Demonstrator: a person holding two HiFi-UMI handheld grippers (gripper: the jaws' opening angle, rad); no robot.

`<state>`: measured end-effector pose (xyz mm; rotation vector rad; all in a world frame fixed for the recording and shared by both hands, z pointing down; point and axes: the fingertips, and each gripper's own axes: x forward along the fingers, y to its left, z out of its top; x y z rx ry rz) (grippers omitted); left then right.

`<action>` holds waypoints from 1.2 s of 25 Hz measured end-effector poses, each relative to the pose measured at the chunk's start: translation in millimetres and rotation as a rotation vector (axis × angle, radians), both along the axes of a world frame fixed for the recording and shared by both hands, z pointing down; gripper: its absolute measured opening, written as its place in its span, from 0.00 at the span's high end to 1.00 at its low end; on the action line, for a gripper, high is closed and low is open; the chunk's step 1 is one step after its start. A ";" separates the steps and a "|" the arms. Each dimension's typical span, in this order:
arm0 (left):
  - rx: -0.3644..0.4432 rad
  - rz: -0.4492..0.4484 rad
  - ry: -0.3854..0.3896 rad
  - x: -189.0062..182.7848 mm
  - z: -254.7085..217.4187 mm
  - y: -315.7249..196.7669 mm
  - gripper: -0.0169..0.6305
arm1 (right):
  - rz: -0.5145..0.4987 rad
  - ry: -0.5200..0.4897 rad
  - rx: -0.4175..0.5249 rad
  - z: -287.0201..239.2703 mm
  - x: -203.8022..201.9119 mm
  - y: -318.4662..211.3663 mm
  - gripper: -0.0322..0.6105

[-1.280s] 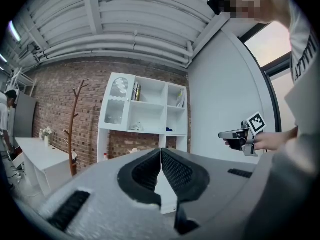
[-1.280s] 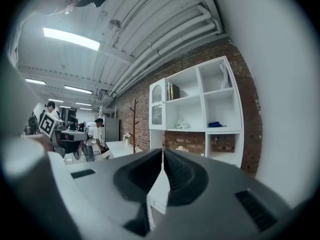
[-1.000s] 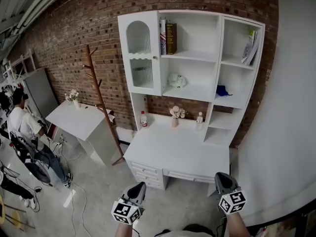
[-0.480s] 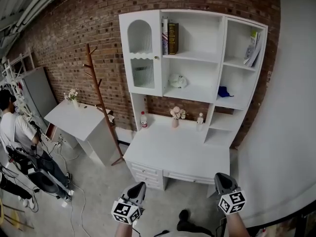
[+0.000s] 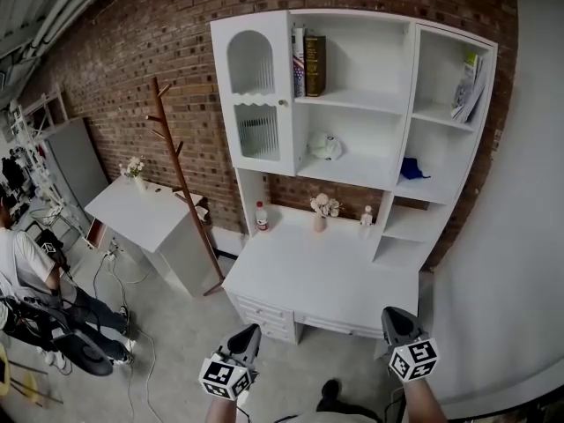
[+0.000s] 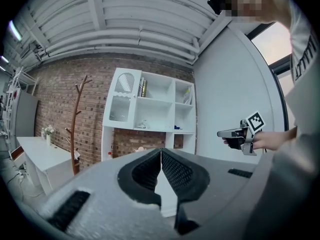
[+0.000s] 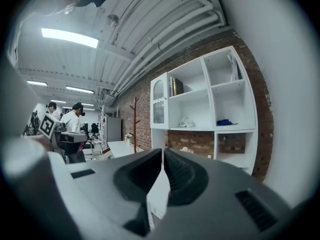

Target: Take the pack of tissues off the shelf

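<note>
left gripper (image 5: 250, 330): low left, jaws shut, empty; right gripper (image 5: 391, 312): low right, jaws together, empty; shelf (image 5: 361, 60): top middle, well apart from both

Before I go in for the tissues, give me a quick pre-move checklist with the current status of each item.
1. Pack of tissues located: ok, a pale bundle on the middle shelf, in an open-fronted bay.
2. Left gripper empty: ok, jaws together with nothing between them.
3. Right gripper empty: ok, jaws together with nothing held.
4. Jaws ready to grasp: not ok, both are shut; open one first.
5. Within reach: not ok, both grippers hang low in front of the desk.
6. Pack clear of neighbours: ok, the blue item lies in the next bay.
</note>
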<state>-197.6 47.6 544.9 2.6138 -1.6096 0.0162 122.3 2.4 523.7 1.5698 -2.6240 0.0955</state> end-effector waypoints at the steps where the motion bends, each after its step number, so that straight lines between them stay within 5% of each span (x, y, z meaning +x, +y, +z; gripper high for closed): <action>1: -0.002 -0.004 0.000 1.6 -0.5 -6.6 0.93 | -0.004 -0.001 0.000 -0.6 1.2 -8.1 0.90; 30: -0.029 -0.059 -0.015 82.8 0.7 -165.9 0.93 | -0.147 0.007 -0.009 -1.4 49.2 -195.4 0.89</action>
